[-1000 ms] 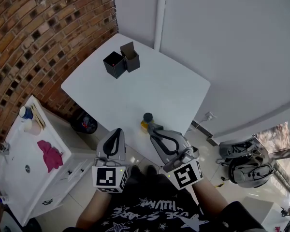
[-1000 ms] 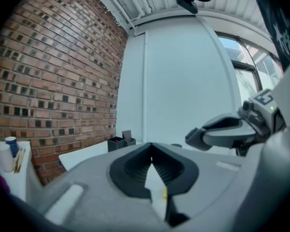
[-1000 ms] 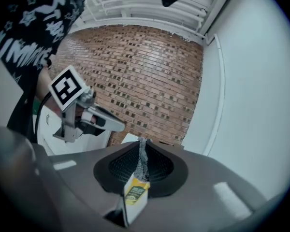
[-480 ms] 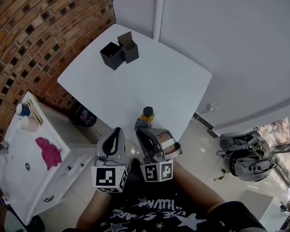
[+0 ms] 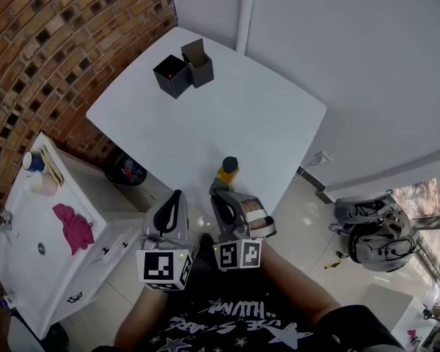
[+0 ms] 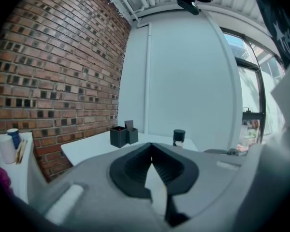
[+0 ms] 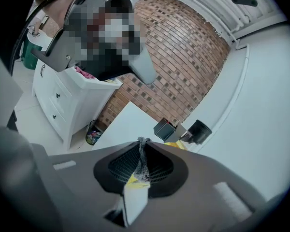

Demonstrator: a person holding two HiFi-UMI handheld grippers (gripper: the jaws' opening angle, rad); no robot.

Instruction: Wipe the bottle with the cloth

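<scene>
Grey cloth (image 7: 141,166) is what we are pinching in the right hand-held gripper (image 7: 143,144), near the yellow-labelled bottle (image 5: 228,171) at the surface's (image 5: 205,123) near edge, print unreadable; we are holding the left hand-held gripper (image 6: 151,148) pressed together, empty.

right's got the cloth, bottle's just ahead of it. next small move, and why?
Probably ease the right gripper forward so the cloth pinched in its jaws meets the side of the bottle. The bottle stands upright just ahead, near the edge of the table, and contact isn't clear. The left gripper is shut on nothing, off to the side, so nothing steadies the bottle: press lightly.
</scene>
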